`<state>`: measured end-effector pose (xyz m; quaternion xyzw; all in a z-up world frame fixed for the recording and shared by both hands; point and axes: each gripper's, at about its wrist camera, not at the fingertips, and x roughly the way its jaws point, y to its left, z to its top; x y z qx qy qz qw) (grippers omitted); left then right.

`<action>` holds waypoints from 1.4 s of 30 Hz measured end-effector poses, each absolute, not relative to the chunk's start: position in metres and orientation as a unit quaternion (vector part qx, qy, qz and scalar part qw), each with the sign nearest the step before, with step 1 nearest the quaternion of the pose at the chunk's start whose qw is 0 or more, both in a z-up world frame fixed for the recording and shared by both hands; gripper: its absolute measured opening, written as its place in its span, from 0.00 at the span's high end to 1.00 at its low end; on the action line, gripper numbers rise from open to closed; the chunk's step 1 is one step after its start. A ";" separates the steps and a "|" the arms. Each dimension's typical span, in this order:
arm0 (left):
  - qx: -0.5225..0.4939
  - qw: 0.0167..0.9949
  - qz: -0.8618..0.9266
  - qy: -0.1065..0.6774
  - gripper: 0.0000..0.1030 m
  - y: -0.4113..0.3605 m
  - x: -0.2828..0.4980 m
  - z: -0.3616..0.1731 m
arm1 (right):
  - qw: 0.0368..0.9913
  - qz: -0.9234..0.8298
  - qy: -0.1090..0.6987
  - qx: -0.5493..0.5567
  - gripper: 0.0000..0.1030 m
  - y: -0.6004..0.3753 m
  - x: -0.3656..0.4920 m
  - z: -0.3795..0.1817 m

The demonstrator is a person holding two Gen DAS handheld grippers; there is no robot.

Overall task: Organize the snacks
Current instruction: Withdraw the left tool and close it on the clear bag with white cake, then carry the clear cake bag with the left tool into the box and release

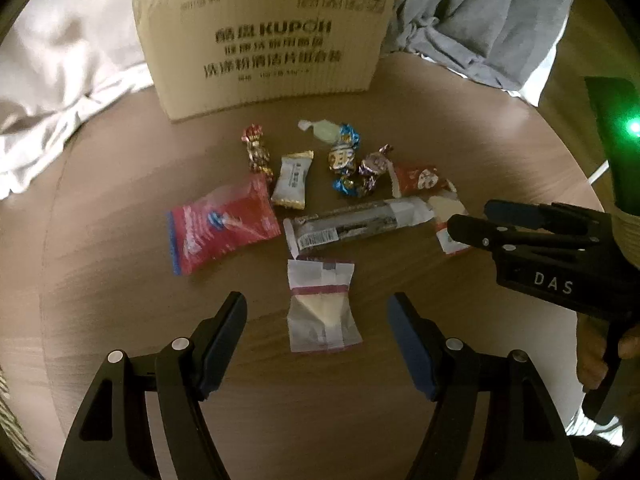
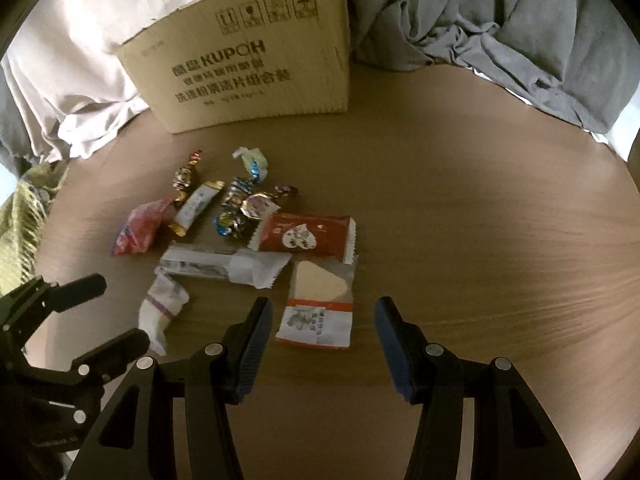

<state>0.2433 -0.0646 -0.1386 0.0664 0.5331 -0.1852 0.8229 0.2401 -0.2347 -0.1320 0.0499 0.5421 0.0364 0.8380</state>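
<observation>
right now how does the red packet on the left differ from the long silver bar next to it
The red packet is short, wide and puffy; the long silver bar is narrow and stretched out. The red packet is bright red with a blue edge, while the bar is clear and silvery with a dark stick inside and a barcode at one end. The bar lies near the middle of the pile; the red packet sits at its left edge. Both lie flat on the round wooden table, untouched by either gripper.

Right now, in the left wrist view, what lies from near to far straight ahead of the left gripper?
Left gripper → clear wafer packet → long grey snack bar → blue foil candy → cardboard box.
</observation>
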 end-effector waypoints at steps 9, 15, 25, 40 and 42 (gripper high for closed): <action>0.063 0.817 -0.169 0.547 0.33 -0.069 0.253 -0.157 | 0.832 0.032 0.552 0.045 0.47 -0.236 0.252 -0.147; 0.065 0.817 -0.170 0.548 0.48 -0.070 0.253 -0.160 | 0.834 0.037 0.550 0.024 0.49 -0.229 0.254 -0.148; 0.048 0.820 -0.177 0.542 0.68 -0.068 0.252 -0.158 | 0.840 0.046 0.540 -0.002 0.66 -0.222 0.248 -0.145; 0.042 0.846 -0.201 0.492 0.68 -0.076 0.238 -0.117 | 0.857 0.048 0.512 0.036 0.69 -0.229 0.218 -0.112; 0.042 0.851 -0.203 0.482 0.68 -0.076 0.236 -0.109 | 0.862 0.049 0.503 0.036 0.69 -0.228 0.216 -0.104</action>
